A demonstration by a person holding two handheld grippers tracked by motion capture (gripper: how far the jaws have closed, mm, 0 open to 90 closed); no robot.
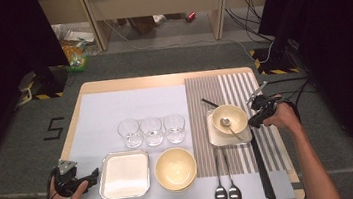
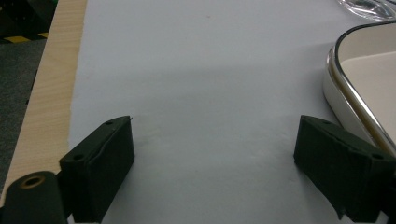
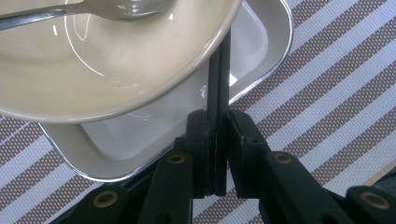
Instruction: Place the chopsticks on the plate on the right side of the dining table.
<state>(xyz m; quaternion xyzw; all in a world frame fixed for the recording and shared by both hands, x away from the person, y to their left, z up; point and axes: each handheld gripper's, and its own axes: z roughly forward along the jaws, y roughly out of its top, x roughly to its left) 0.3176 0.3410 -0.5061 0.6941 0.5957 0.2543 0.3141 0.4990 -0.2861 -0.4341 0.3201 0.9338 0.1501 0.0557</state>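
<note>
Table [image 1: 112, 86]: light sheet over the left and near part, striped mat [image 1: 243, 87] on the right. No readable writing on any item; a dark "5"-like mark sits on the floor left of the table.

Large items: near row holds an empty tray [image 1: 124, 175] and an empty bowl [image 1: 175, 168]. A second tray [image 1: 216, 137] on the mat carries a bowl [image 1: 230, 118] with a spoon [image 1: 226, 123] inside. Three glasses [image 1: 151, 130] stand in a row behind the near tray. Two spoons [image 1: 227, 192] lie near the front edge, handles pointing away.

Chopsticks [image 3: 218, 88]: pair pinched between the jaws of the right claw [image 3: 218, 154], shut tight on them. Long axis runs from the claw under the bowl rim, over the tray corner; the far tip shows beyond the bowl in the high view. More chopsticks [image 1: 262, 170] lie lengthwise along the mat's right side.

Left claw [image 2: 212, 163]: jaws wide apart, holding nothing, over bare sheet near the table's left edge, just beside the near tray. Open room lies ahead of it.
</note>
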